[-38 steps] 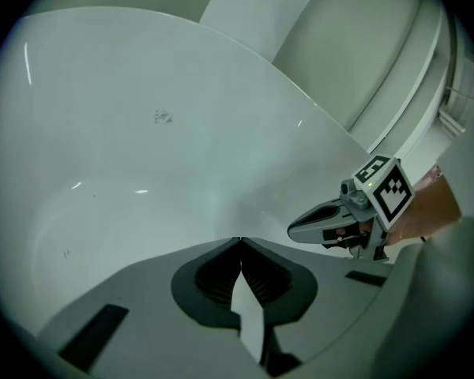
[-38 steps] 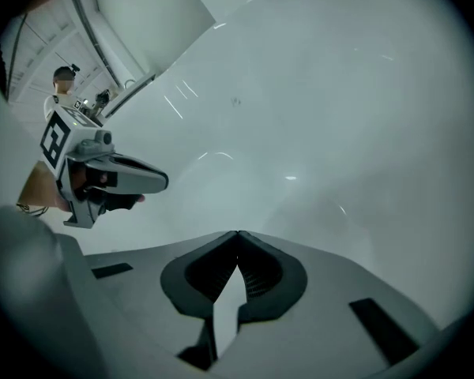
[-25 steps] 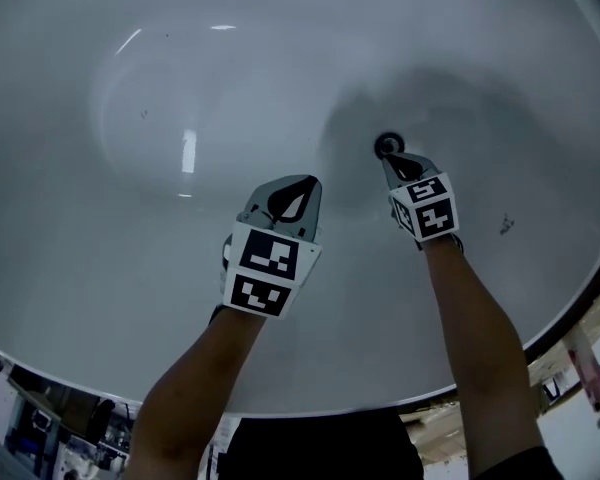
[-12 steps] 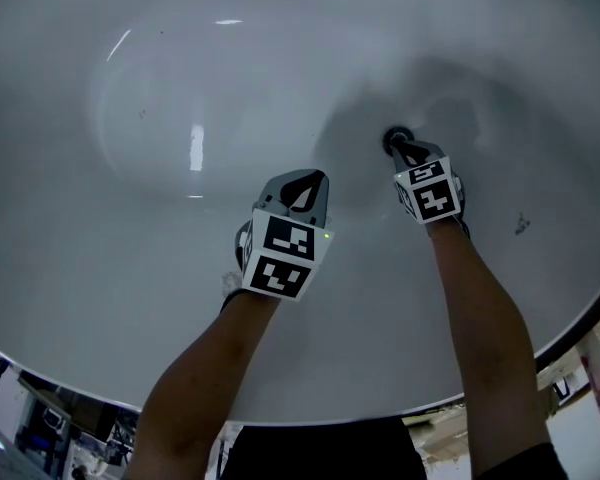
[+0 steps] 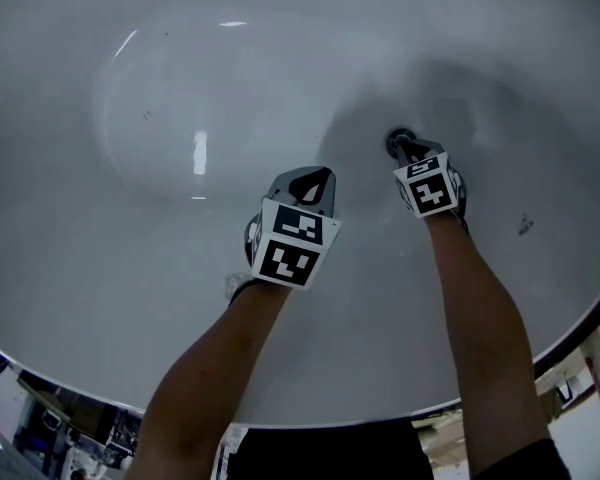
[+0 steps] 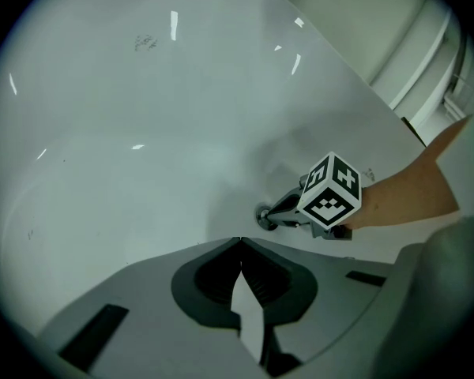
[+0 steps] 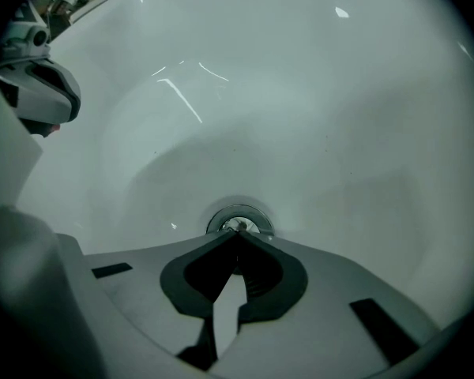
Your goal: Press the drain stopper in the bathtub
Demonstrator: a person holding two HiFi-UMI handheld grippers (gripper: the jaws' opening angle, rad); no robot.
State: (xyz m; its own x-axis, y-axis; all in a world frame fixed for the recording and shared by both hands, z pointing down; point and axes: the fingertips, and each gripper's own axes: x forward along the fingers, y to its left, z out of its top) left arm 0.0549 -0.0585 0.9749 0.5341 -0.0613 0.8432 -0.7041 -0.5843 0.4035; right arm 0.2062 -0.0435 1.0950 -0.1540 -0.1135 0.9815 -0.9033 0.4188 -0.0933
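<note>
At the drain stopper [image 7: 238, 224], my right gripper [image 7: 237, 236], jaws together, meets its top; the press looks under way, not confirmed. Left gripper [image 6: 240, 242], closed and empty, hovers near the stopper.

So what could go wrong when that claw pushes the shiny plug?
1. The right gripper's shut tips seem to sit at the near edge of the drain stopper, not its middle, so they might slide off the smooth metal and the stopper may not click.
2. If they slide, the tips could scrape the glossy bathtub.
</note>
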